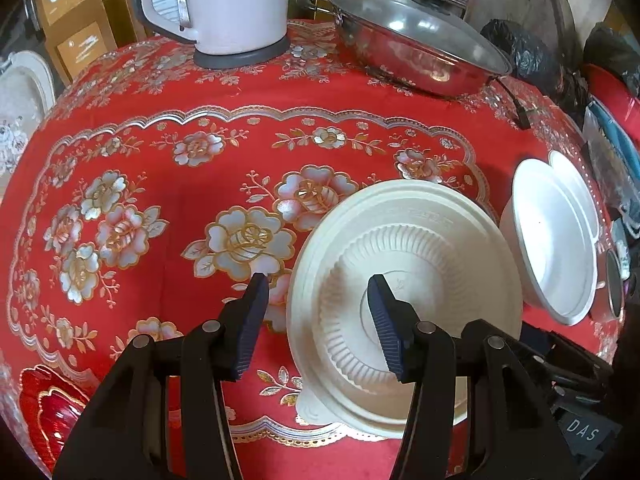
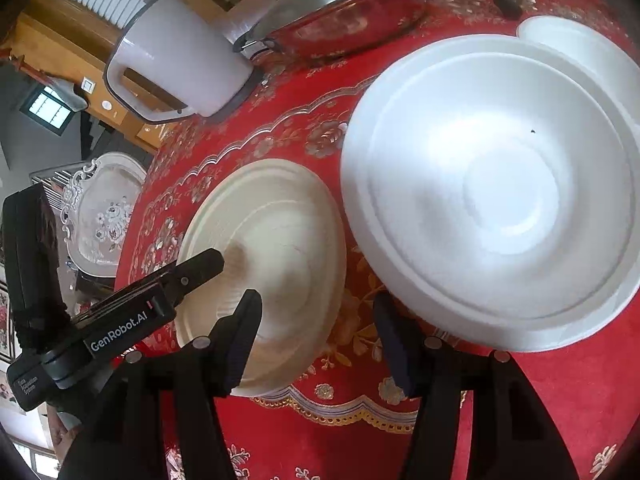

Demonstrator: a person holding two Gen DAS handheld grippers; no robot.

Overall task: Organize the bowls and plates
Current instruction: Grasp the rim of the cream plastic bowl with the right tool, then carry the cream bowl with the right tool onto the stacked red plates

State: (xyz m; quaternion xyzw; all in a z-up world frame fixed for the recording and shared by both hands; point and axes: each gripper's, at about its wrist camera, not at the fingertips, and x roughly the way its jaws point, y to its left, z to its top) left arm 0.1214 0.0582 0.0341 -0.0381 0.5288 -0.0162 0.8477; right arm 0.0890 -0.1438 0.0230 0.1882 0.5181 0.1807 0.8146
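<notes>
A cream ribbed plate (image 1: 404,240) lies on the red flowered tablecloth (image 1: 160,160). My left gripper (image 1: 318,280) is open and straddles the plate's left rim, one finger over the plate's inside and the other over the cloth. To the right stands a white foam bowl (image 1: 552,240) with a second white bowl (image 1: 568,172) behind it. In the right wrist view my right gripper (image 2: 317,296) is open above the gap between the cream plate (image 2: 272,220) and the white bowl (image 2: 500,192), holding nothing. The left gripper's fingers (image 2: 200,264) reach over the cream plate.
A white electric kettle (image 1: 236,8) and a steel pan with a glass lid (image 1: 416,44) stand at the back of the table. A black plug (image 1: 520,116) lies near the pan. Black bags (image 1: 520,52) sit behind. A silver tray (image 2: 104,208) stands off the table's left side.
</notes>
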